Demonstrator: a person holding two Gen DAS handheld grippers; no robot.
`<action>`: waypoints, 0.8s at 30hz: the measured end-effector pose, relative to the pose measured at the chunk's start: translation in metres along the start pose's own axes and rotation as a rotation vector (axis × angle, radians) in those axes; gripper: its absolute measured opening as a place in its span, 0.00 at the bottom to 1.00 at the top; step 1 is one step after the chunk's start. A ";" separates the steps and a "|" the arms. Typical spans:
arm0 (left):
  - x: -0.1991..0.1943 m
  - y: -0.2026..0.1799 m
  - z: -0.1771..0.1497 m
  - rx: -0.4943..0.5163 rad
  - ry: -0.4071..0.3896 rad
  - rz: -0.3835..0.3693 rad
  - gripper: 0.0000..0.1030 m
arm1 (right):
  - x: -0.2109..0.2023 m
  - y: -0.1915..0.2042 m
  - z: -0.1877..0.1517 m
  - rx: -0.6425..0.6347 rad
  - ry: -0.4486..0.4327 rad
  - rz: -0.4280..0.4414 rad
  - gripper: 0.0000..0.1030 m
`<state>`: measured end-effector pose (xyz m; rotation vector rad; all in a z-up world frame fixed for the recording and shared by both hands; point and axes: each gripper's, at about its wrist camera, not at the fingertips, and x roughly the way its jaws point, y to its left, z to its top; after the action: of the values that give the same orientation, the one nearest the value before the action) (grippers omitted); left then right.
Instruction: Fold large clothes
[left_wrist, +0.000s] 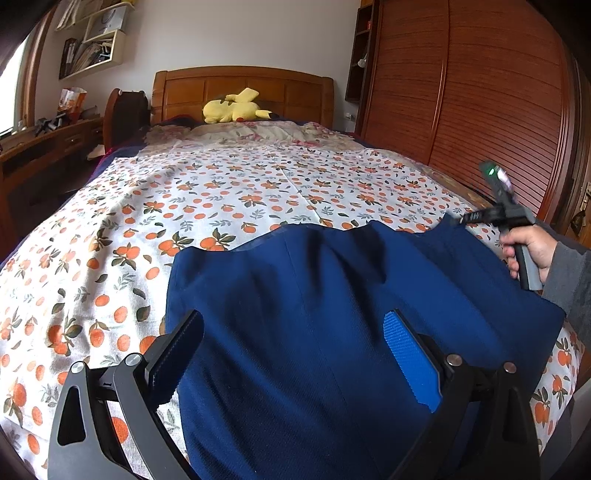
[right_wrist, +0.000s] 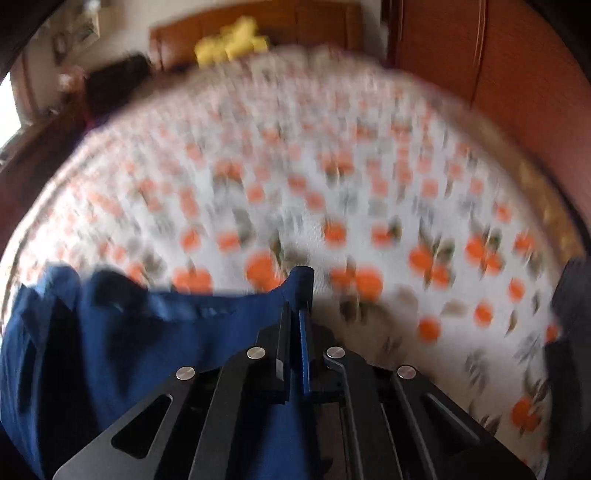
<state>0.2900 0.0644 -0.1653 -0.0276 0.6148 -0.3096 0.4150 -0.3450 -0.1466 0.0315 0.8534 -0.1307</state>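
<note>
A dark blue garment (left_wrist: 332, 295) lies spread on the near part of the bed. My left gripper (left_wrist: 295, 343) hovers over its near half, jaws wide open, with the cloth beneath them and nothing pinched. A hand (left_wrist: 532, 247) in a grey sleeve holds my right gripper (left_wrist: 463, 218) at the garment's far right corner. In the blurred right wrist view the right gripper (right_wrist: 300, 295) is shut, with a fold of the blue garment (right_wrist: 129, 350) caught between its pads and lifted a little off the sheet.
The bed sheet (left_wrist: 221, 192) is white with an orange-fruit print. A yellow plush toy (left_wrist: 232, 107) rests by the wooden headboard (left_wrist: 243, 86). A wooden slatted wardrobe (left_wrist: 480, 92) stands along the right. A desk (left_wrist: 44, 147) and shelves stand on the left.
</note>
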 end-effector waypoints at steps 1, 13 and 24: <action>0.000 0.000 0.000 0.002 0.001 0.001 0.96 | 0.000 -0.004 0.002 0.013 0.003 -0.040 0.03; -0.012 -0.009 -0.003 0.032 -0.014 0.003 0.96 | -0.051 -0.010 -0.010 -0.033 -0.079 -0.067 0.64; -0.037 -0.055 -0.012 0.110 -0.037 -0.039 0.96 | -0.151 0.011 -0.109 -0.142 -0.085 0.132 0.71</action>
<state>0.2397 0.0239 -0.1478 0.0601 0.5601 -0.3798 0.2361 -0.3095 -0.1046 -0.0501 0.7713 0.0526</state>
